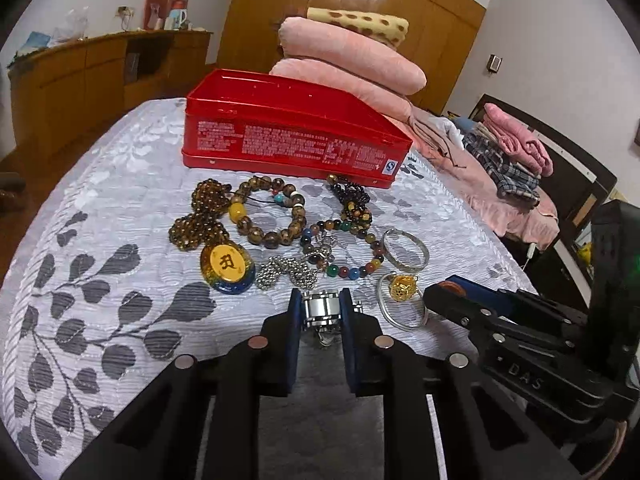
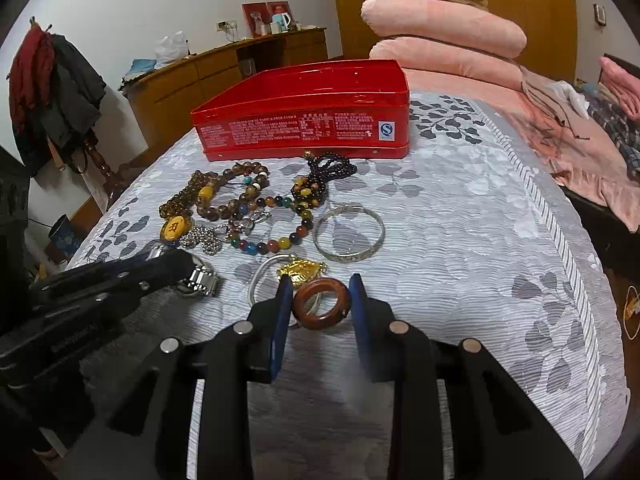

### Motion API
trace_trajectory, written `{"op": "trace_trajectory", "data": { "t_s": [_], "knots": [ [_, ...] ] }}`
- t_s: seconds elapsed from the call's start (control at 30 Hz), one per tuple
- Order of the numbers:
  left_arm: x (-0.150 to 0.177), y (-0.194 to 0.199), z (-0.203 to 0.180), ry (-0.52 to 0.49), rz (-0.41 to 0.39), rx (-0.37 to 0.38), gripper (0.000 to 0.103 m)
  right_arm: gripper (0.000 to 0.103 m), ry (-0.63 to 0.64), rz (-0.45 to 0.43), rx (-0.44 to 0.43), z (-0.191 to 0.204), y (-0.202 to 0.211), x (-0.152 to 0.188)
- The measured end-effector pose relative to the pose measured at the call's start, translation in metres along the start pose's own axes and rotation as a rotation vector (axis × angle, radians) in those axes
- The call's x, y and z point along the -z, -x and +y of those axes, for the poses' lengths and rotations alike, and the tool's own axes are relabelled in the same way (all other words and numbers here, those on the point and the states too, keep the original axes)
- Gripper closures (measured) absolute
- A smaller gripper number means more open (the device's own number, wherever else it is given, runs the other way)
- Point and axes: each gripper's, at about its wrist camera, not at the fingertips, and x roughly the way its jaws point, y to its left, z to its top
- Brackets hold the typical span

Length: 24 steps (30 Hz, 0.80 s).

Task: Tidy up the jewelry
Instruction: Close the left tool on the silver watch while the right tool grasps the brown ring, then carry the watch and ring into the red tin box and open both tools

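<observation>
You get even, fairly dim warm indoor light with only soft shadows, small glints on the glossy red metal tin (image 1: 296, 136) and the silver steel watch band (image 1: 322, 309), heavy fisheye bending, black corners, and soft, slightly blurred edges.

"DAS" is embossed on the right hand-held gripper (image 1: 440, 300) at lower right; a "QS" mark sits on the red tin (image 1: 296, 136), whose small print is unreadable.

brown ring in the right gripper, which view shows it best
The right wrist view: the brown ring sits whole between the right gripper fingers. The left wrist view shows only a sliver at that gripper's tip.
</observation>
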Motion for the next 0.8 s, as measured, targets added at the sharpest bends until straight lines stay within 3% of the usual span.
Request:
{"op": "trace_trajectory", "data": {
  "t_s": [0.43,0.8],
  "knots": [
    [-0.016,0.018,-0.001,-0.002,-0.076,-0.009,0.086,0.075,0.020,-0.042,-0.015,0.007,0.006,-0.018],
    [-0.064,0.021,0.000,-0.013,-0.160,-0.021,0.085,0.075,0.034,-0.099,-0.036,0.005,0.002,-0.065]
  ]
}}
